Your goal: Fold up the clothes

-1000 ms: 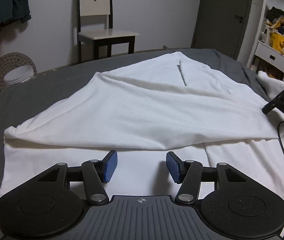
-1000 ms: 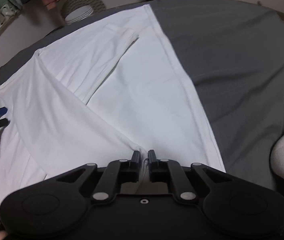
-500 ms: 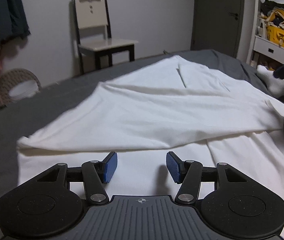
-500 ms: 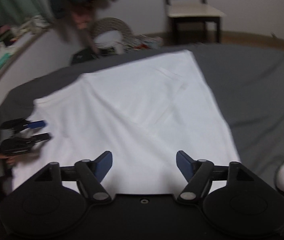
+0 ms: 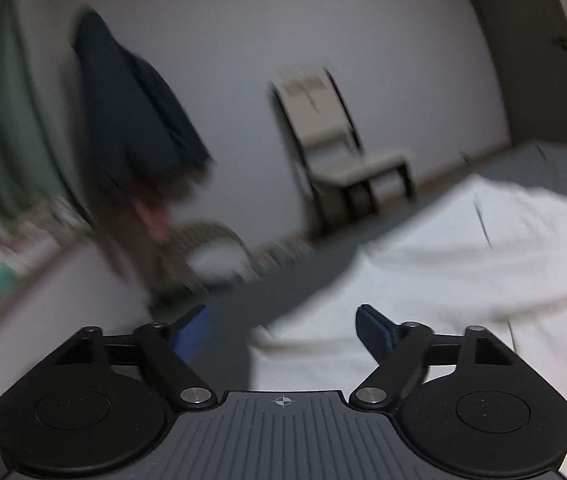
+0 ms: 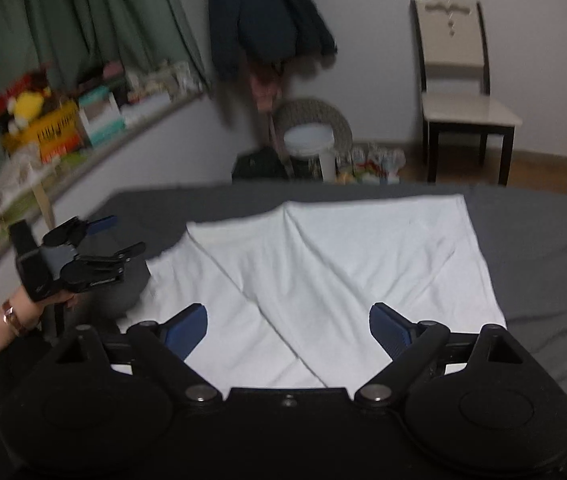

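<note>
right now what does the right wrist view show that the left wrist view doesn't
Only the right wrist view shows the left gripper from outside, open beside the white garment, plus the person's wrist, green curtains and a cluttered shelf.

Only the left wrist view, heavily blurred, shows the door.

Both show the garment on the grey bedsheet, the chair, the hanging dark jacket and open jaws; the right gripper is empty.

A grey-sheeted bed (image 6: 555, 248) carries a white garment (image 6: 323, 264) spread flat, partly folded
</note>
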Tool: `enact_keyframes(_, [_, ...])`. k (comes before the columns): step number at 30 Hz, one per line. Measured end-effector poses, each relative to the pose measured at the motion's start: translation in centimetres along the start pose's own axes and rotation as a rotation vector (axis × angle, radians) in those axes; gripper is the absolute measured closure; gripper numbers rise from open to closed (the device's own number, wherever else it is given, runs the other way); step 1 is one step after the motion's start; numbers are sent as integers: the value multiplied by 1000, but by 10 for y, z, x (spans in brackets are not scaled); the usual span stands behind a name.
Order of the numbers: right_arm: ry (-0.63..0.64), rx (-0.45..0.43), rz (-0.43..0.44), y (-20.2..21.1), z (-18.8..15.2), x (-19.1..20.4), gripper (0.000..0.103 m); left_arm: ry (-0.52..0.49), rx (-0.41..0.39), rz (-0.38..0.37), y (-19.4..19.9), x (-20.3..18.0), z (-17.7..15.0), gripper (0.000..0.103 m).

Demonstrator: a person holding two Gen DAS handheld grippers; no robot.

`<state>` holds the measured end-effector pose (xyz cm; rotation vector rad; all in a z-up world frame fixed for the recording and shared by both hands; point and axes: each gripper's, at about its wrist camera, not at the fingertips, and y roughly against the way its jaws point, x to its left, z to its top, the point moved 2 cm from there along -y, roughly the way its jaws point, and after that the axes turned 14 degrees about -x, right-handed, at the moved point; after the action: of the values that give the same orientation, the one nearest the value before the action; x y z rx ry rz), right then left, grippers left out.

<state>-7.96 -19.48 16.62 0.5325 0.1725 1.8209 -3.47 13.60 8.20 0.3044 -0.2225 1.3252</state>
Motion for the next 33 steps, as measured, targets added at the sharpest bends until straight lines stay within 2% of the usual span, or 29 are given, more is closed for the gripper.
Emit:
enact_keyframes(4, [-68,-131,50,32,21,2,5,22,-8,75,17,7,78,21])
enact_keyframes(7, [-60,-183,78,52,29,7,4,19,-17,82,33,15,143,21])
enact_keyframes(11, [-17,-254,87,74,35,15,1,-25,11,66,50,31,221,21])
enact_keyframes(14, [16,-308,93,90,39,21,0,-37,86,95,59,48,262,21])
enact_keyframes(17, [43,-348,112,104,36,27,0,-73,137,117,69,61,287,20])
enact_keyframes(19, [71,-358,117,109,27,33,0,-98,134,133,77,67,290,19])
enact_keyframes(21, [111,-360,118,110,16,40,0,-121,128,149,85,72,292,8])
enact_keyframes(24, [197,-356,99,106,-5,54,0,-72,142,149,93,84,275,7])
enact_keyframes(27, [290,-342,68,97,-25,69,0,-35,212,134,88,97,243,7])
enact_keyframes(30, [329,-297,56,82,-45,84,0,-104,314,118,83,104,212,7])
enact_keyframes(31, [321,-284,48,78,-51,88,0,-125,323,112,85,106,206,7])
enact_keyframes(33, [304,-259,32,68,-64,95,0,-105,324,102,90,114,196,7])
